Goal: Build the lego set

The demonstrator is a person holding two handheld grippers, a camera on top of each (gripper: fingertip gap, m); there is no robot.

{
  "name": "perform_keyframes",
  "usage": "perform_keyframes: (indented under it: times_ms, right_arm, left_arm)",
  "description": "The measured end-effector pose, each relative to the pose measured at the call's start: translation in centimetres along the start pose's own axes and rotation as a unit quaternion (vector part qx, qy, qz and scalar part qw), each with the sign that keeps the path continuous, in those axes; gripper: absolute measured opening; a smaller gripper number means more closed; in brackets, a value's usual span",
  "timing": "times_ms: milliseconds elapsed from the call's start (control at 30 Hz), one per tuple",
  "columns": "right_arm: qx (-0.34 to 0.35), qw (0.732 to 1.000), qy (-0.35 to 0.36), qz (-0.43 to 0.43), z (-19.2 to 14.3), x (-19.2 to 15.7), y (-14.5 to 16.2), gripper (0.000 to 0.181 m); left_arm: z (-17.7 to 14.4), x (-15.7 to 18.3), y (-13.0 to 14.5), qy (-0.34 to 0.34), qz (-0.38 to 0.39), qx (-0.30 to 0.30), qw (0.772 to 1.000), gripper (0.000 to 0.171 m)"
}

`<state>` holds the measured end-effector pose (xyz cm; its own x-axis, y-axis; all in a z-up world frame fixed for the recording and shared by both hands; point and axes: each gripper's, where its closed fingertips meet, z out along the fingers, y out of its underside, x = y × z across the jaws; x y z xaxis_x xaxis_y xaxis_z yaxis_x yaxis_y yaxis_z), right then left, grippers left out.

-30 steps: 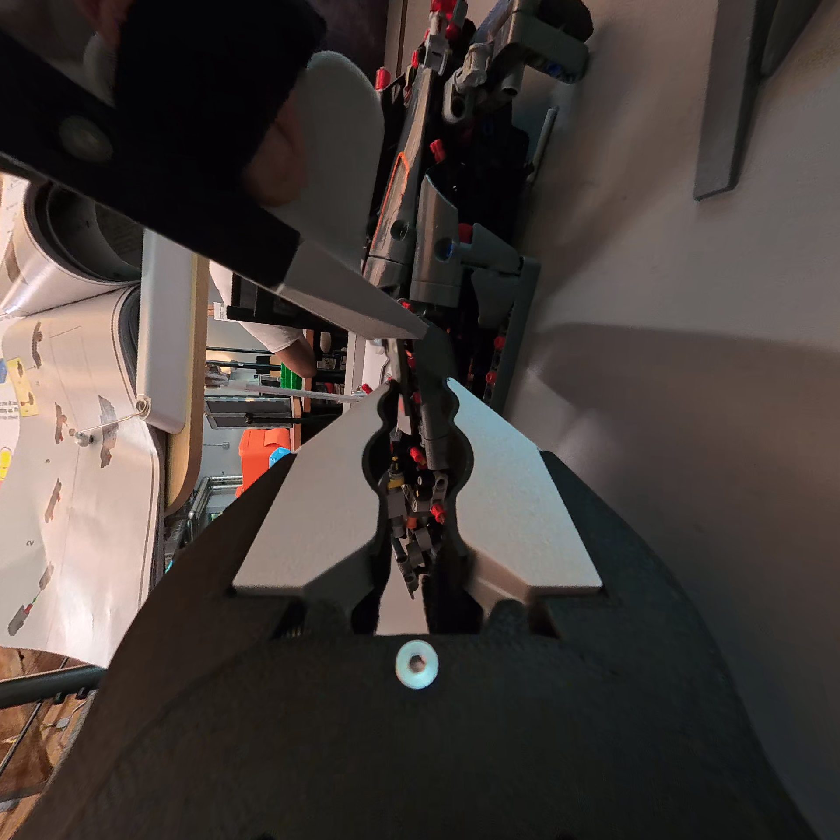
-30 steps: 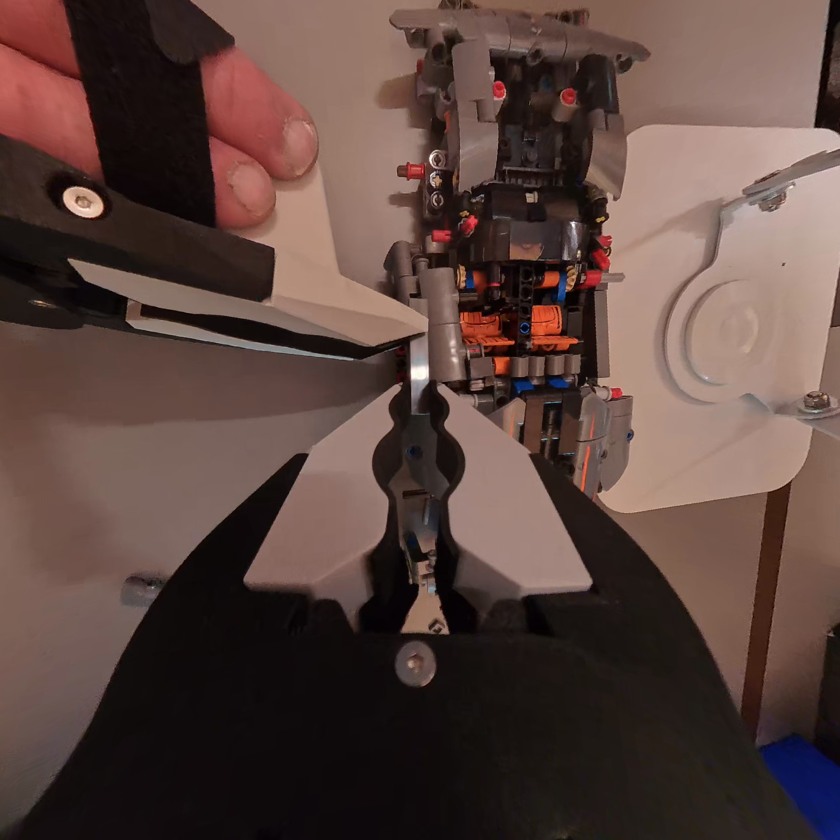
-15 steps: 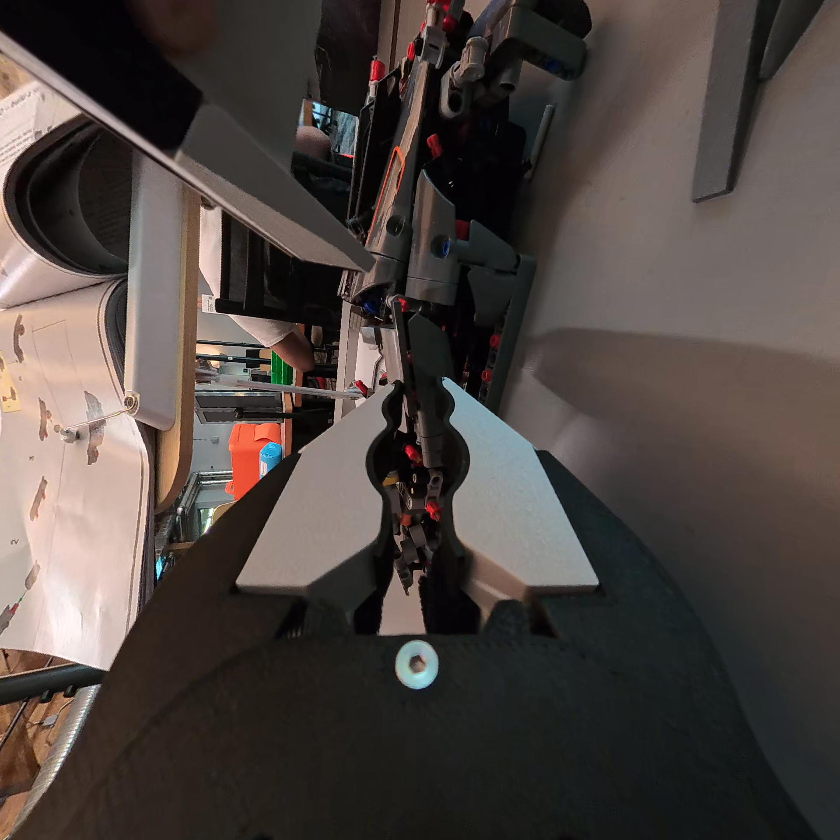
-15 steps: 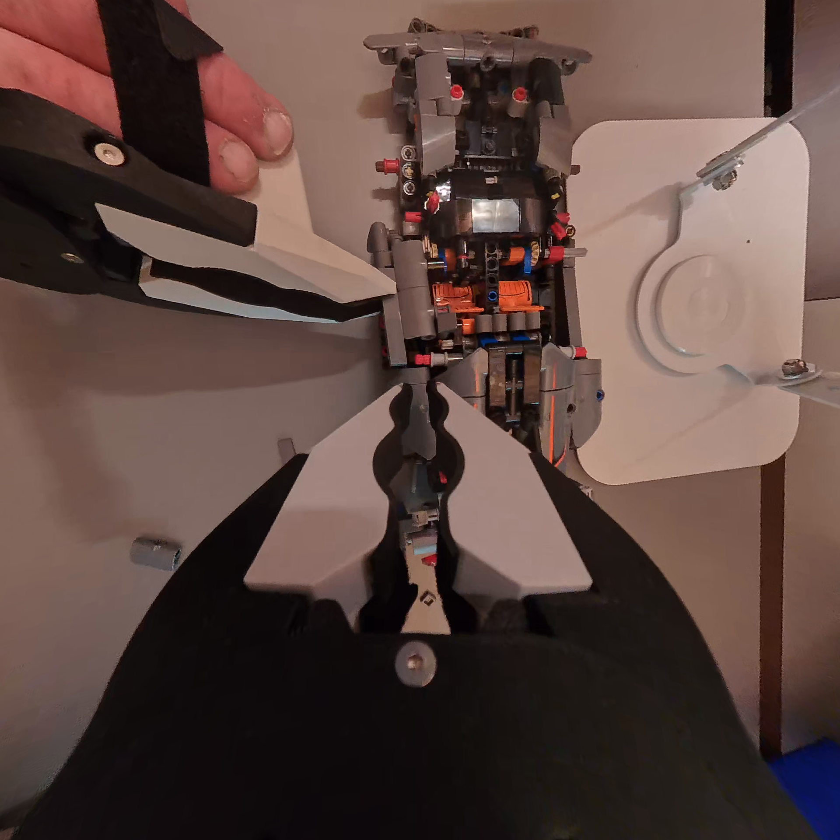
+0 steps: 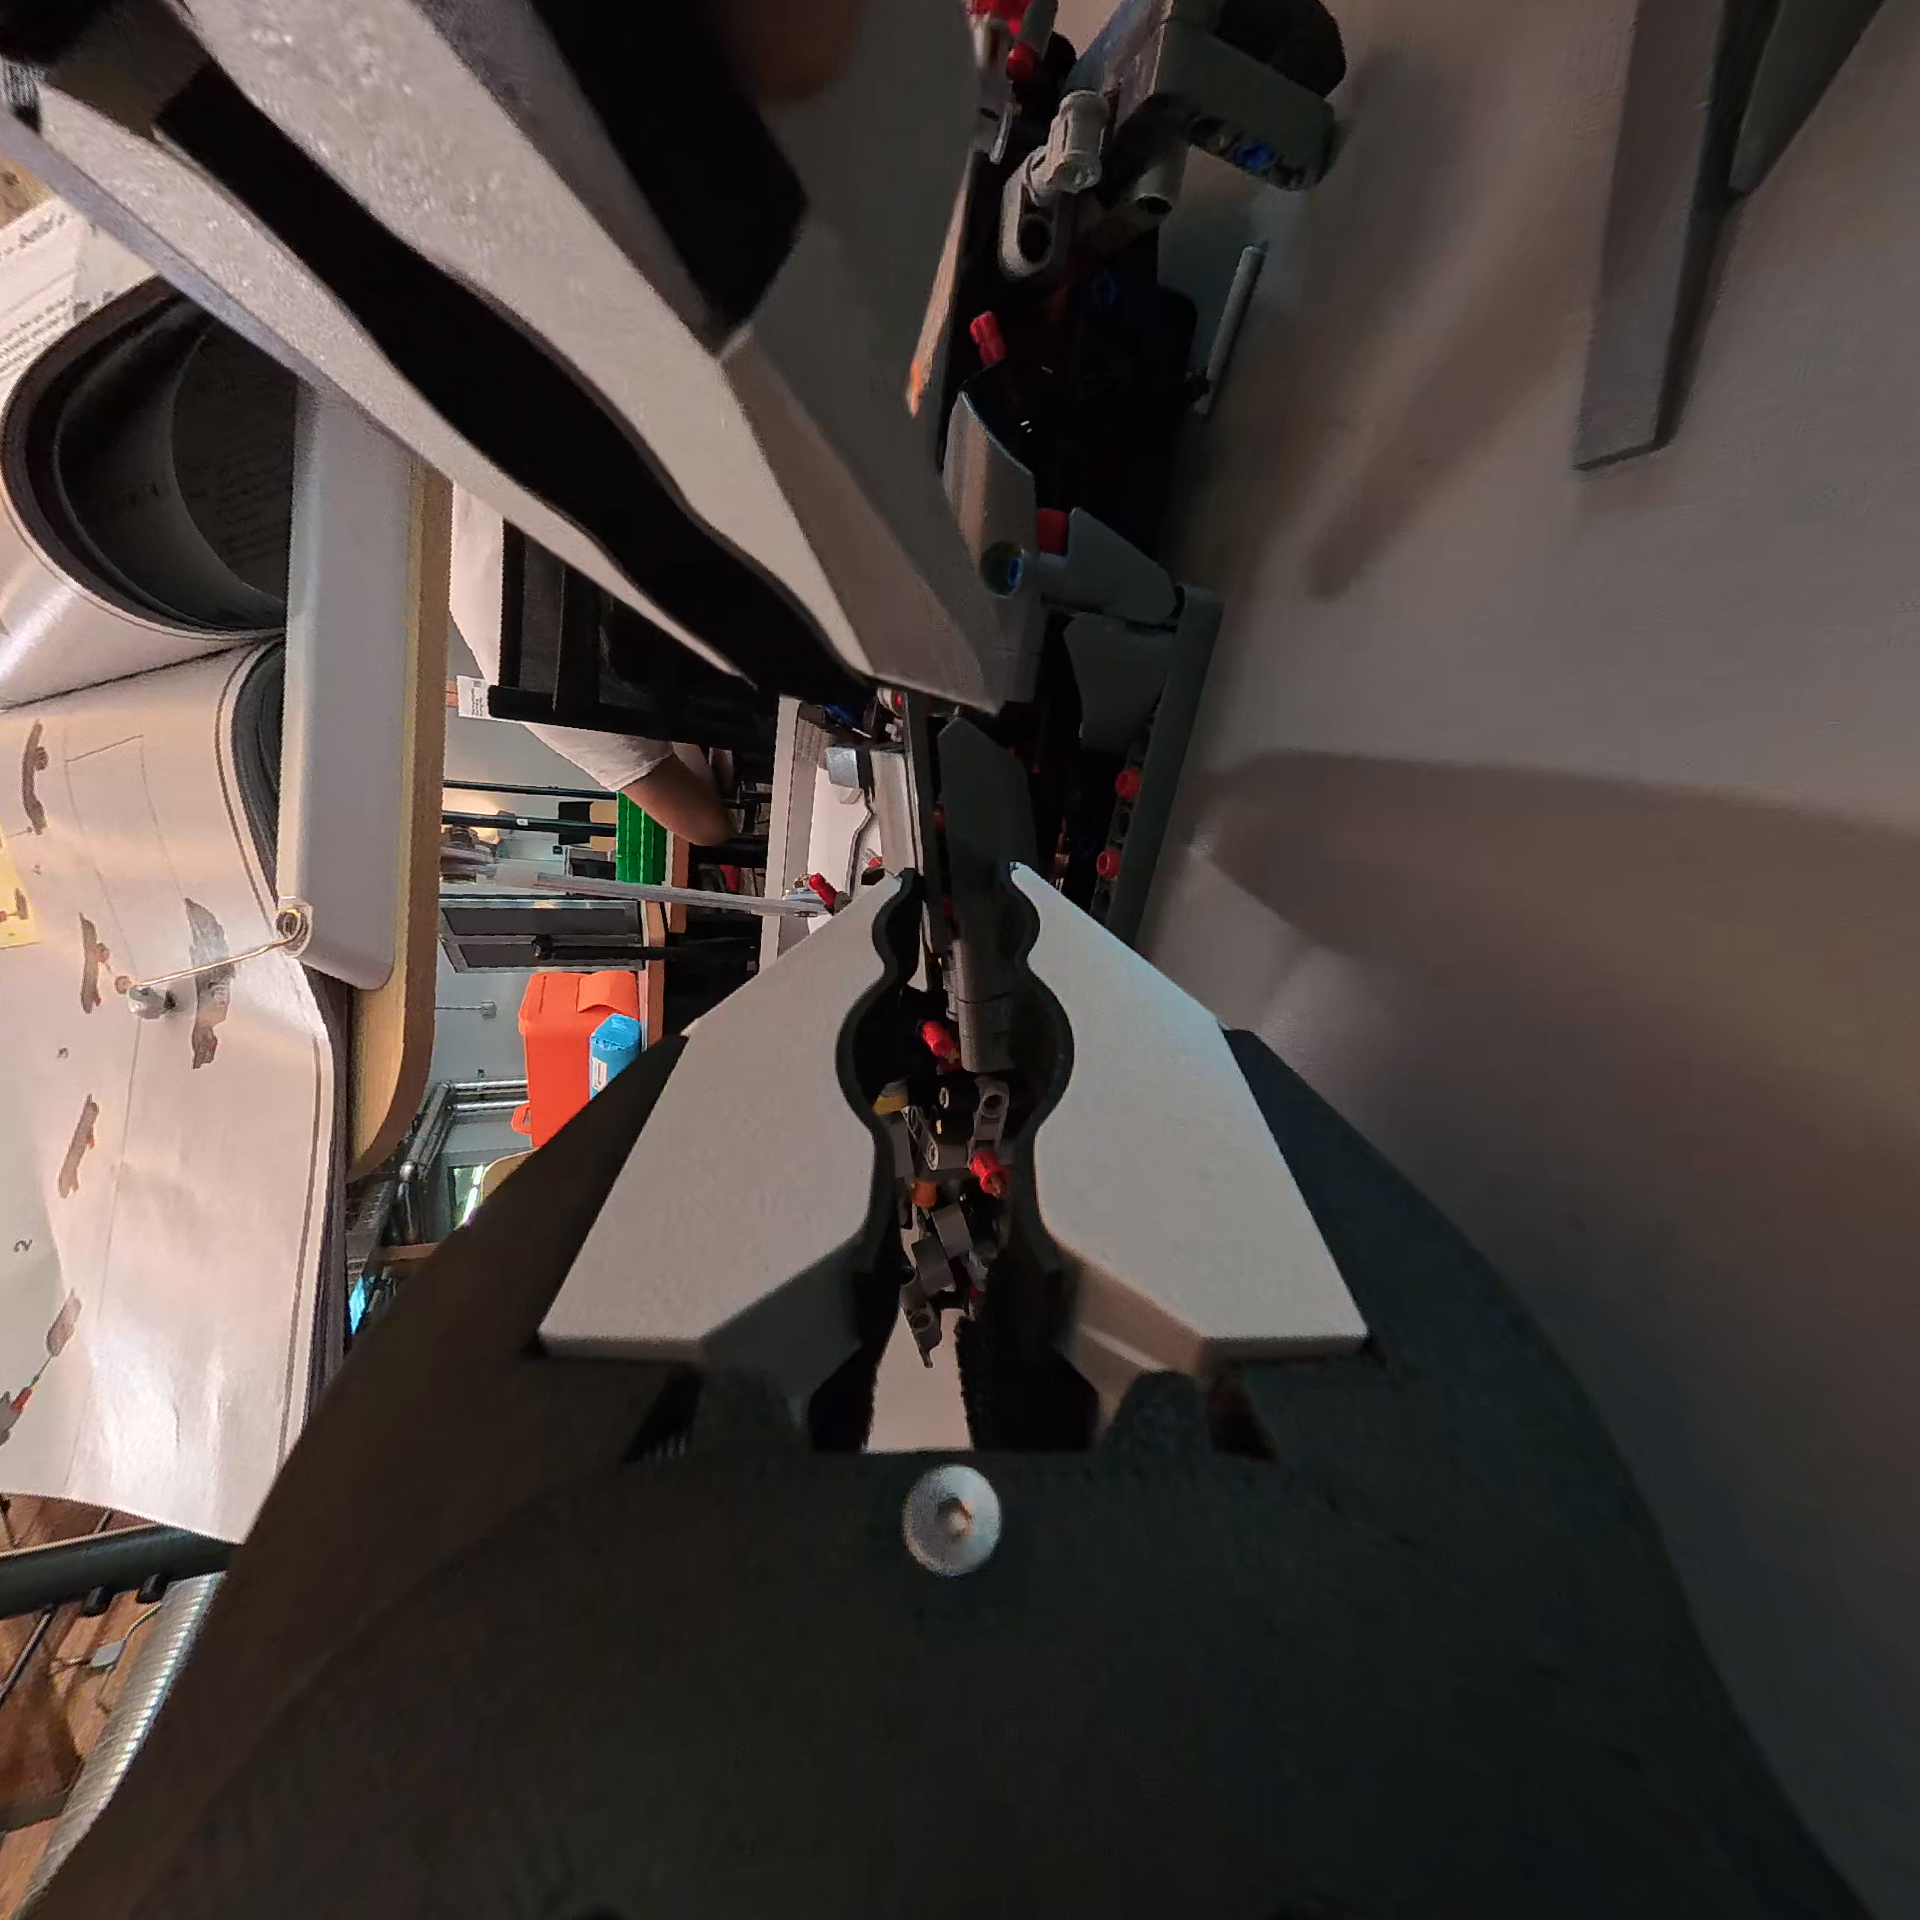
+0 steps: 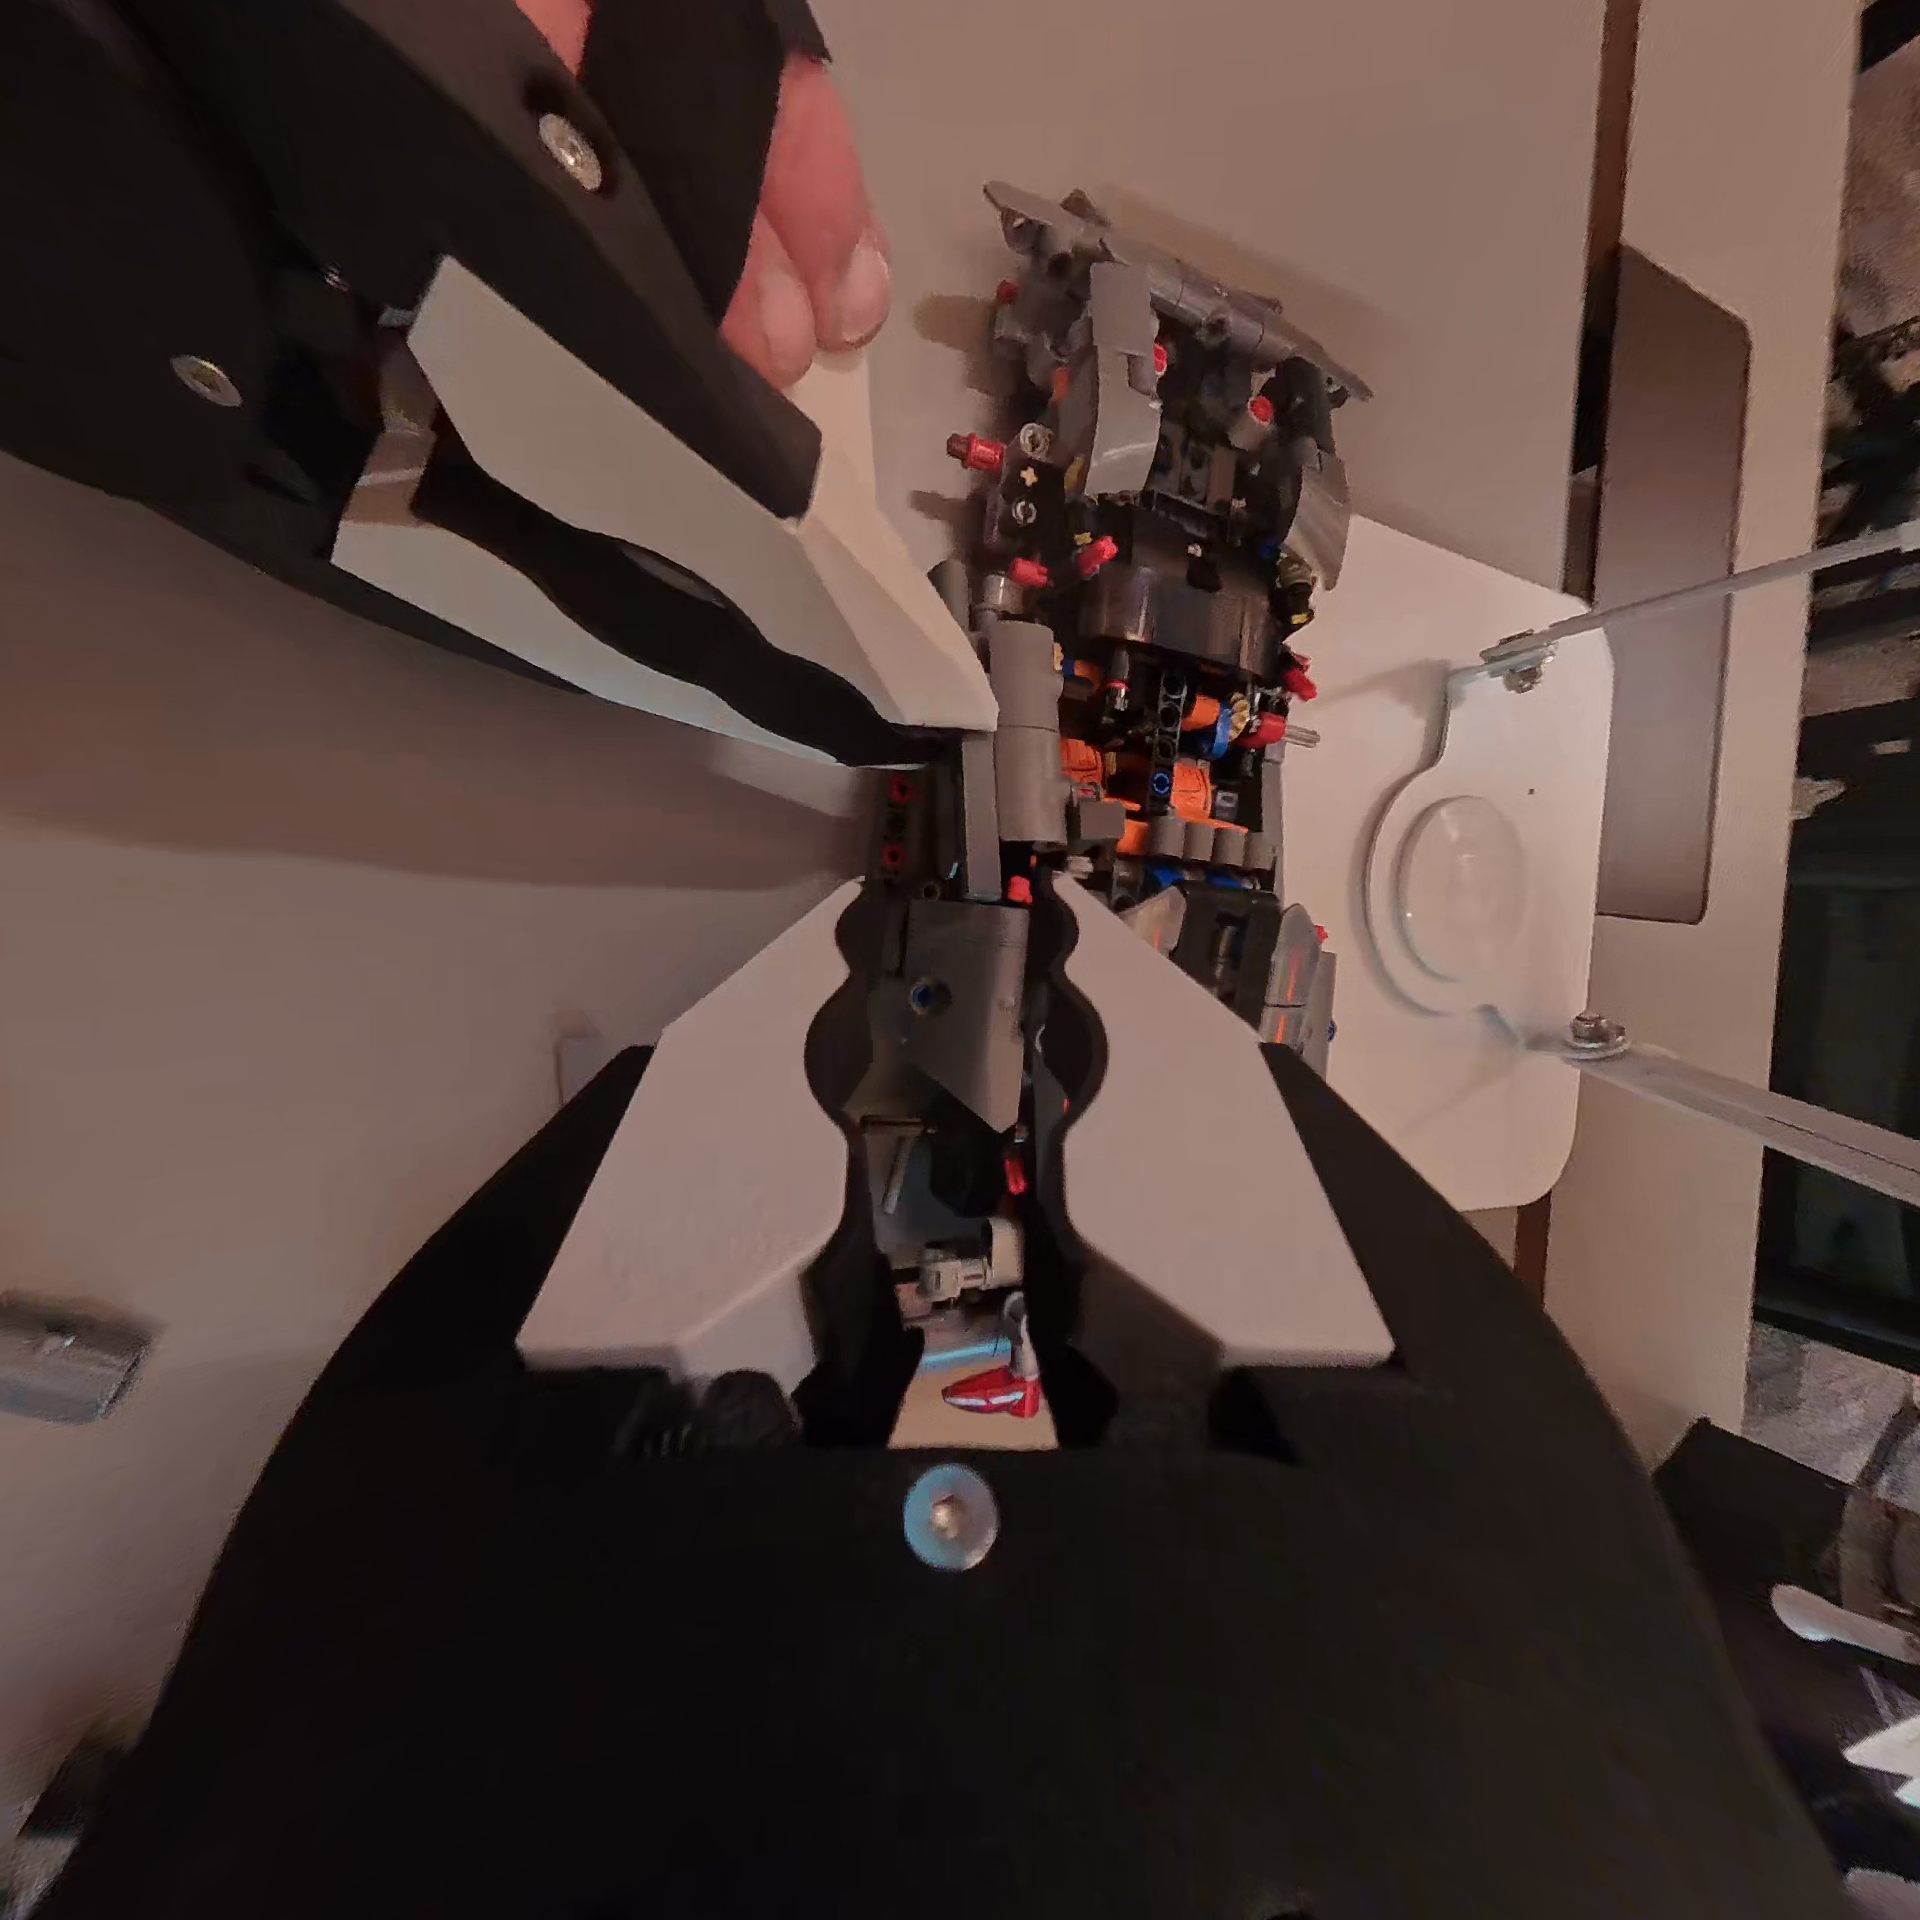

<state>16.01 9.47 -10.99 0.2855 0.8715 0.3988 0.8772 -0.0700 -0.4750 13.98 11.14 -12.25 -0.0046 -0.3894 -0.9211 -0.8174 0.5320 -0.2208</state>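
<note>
A grey, black and orange lego car model [image 6: 1174, 582] is held over the pale table. It shows side-on in the left wrist view [image 5: 1081, 582]. My right gripper [image 6: 956, 894] is shut on a grey panel at the model's near end. My left gripper [image 5: 956, 894] is shut on a thin dark edge of the model. Each gripper shows in the other's view at upper left: the left [image 6: 914, 727] with its tips at the model's left side, the right [image 5: 914, 686] with its tips against a grey panel. A hand [image 6: 821, 260] grips the left tool.
An open instruction booklet [image 5: 156, 1143] lies at the left. A white plate with a lens on metal arms [image 6: 1455, 1039] sits right of the model. A loose grey piece [image 6: 62, 1361] lies at the left. Long grey parts [image 5: 1642, 312] lie at far right. My left and right fingertips are right by each other. From the right gripper's tips to the loose grey piece [image 6: 62, 1361] is close to 15 cm.
Both grippers have closed in on each other while holding the model. The model has tilted and sits nearer the right wrist camera. The right gripper now fills the upper left of the left view.
</note>
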Motion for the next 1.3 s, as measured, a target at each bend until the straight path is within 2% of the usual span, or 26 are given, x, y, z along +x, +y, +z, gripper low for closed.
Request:
perform_keyframes:
  times_ms: [100,300,433,633,700,1000,1067,1133,1300]
  right_arm:
    - [0.012,1.000,0.024,-0.011,0.3,0.3,-0.2,0.022]
    - [0.020,0.999,0.028,-0.023,1.0,0.0,-0.2,0.021]
    - [0.023,0.998,0.050,-0.039,1.0,0.3,-0.3,0.012]
    - [0.039,0.997,0.052,-0.039,1.1,0.4,-0.2,0.011]
    - [0.048,0.996,0.057,-0.043,1.0,0.4,-0.3,0.009]
    - [0.056,0.997,0.050,-0.031,1.1,0.4,-0.2,0.009]
    - [0.057,0.997,0.048,-0.031,1.1,0.3,-0.2,0.009]
    - [0.058,0.997,0.046,-0.028,1.1,0.3,-0.2,0.010]
    - [0.060,0.998,0.034,-0.009,1.1,0.3,-0.2,0.010]
  left_arm:
    - [0.0,0.0,0.0,0.001,-0.001,0.001,1.000,0.011]
    - [0.0,-0.1,0.0,0.004,-0.009,0.003,1.000,0.010]
    - [0.0,-0.1,0.0,0.005,-0.009,0.002,1.000,0.010]
    - [-0.1,-0.1,0.0,0.006,-0.008,0.001,1.000,0.008]
    - [-0.3,-0.3,-0.1,0.001,-0.006,0.003,1.000,0.000]
    - [-0.2,-0.2,-0.2,0.002,-0.006,0.010,1.000,0.000]
    - [-0.2,-0.1,-0.2,0.001,-0.003,0.013,1.000,0.003]
    - [-0.1,0.1,-0.2,0.004,-0.002,0.016,1.000,0.022]
    - [0.3,0.0,-0.4,-0.008,0.005,0.010,1.000,0.031]
